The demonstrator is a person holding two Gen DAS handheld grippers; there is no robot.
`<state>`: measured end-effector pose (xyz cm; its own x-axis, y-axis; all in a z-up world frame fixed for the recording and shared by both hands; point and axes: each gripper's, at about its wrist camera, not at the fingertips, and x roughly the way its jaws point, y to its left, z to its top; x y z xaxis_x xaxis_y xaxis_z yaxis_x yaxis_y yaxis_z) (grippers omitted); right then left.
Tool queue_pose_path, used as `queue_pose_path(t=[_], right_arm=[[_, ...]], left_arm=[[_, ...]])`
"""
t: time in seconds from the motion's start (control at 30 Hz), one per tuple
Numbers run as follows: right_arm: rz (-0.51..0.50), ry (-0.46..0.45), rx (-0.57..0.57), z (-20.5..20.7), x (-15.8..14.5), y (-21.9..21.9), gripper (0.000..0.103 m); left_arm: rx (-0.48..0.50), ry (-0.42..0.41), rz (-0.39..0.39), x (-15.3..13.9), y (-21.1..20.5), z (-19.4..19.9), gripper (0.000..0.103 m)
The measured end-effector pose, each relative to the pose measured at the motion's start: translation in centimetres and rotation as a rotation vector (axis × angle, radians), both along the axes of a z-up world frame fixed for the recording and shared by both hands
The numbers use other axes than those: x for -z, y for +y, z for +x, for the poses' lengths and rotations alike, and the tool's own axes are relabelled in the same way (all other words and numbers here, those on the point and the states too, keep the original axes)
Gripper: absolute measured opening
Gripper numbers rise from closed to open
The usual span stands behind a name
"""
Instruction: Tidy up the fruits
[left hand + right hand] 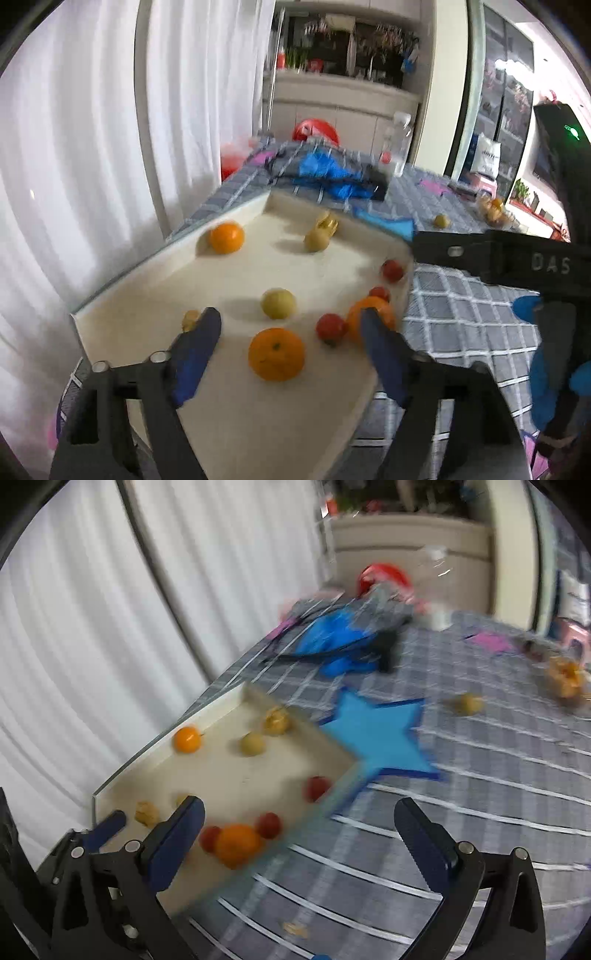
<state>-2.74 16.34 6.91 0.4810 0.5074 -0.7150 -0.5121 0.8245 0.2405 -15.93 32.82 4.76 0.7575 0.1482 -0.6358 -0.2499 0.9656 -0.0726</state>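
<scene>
Fruit lies scattered in the white tray [122, 291] at frame centre, and one yellow fruit [467, 703] sits stray on the checked cloth, upper right. Left gripper [290, 328] and right gripper [299, 825] both gape empty; a hasty grab could roll round fruit off the table.

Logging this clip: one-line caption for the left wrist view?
Open left tongs above a white tray holding oranges, cherry tomatoes and yellow-green fruits.

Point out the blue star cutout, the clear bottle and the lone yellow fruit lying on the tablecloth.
blue star cutout [376, 734]: right wrist view, centre of the star.
clear bottle [398, 144]: left wrist view, middle of the body.
lone yellow fruit [468, 703]: right wrist view, centre of the fruit.
</scene>
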Motion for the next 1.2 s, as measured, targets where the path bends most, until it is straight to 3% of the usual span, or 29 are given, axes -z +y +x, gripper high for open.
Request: queue_pose_path(t=[0.13,0.27,0.47,0.53,0.7,0.8,0.9,1.2], right_arm=[[0.01,0.042,0.163,-0.9,0.9,-7.1,0.103],[-0.039,0.096,0.381,-2.1,3.7,-15.0,0.103],[-0.17,0.086,0.696,-4.3,6.1,-25.5,0.103],[-0.177,0.085,0.745,-4.6,5.9,-27.6,0.103],[-0.134,0.019,0.683,-5.3,5.7,-27.4,0.103],[-0.197,0.0,0.632,-4.9,6.0,-25.4,0.103],[-0.238,0.052,0.602,-4.4,6.7,-25.1,0.103],[-0.259,0.046,0.602,-4.4,7.2,-25.2,0.103]], left_arm=[[0.116,-0.034,0.013,-1.1,-4.0,-0.5,0.083],[0.281,0.051,-0.02,0.6,-10.2,0.7,0.084],[0.329,0.15,-0.051,2.7,-16.0,3.3,0.084],[0.323,0.167,-0.063,2.9,-16.8,4.3,0.084],[0.28,0.2,-0.013,4.7,-17.8,5.7,0.084],[0.306,0.201,0.004,4.8,-18.3,5.4,0.084],[0.316,0.201,0.031,4.9,-18.8,4.8,0.084],[0.345,0.207,0.02,5.0,-18.9,5.0,0.088]])
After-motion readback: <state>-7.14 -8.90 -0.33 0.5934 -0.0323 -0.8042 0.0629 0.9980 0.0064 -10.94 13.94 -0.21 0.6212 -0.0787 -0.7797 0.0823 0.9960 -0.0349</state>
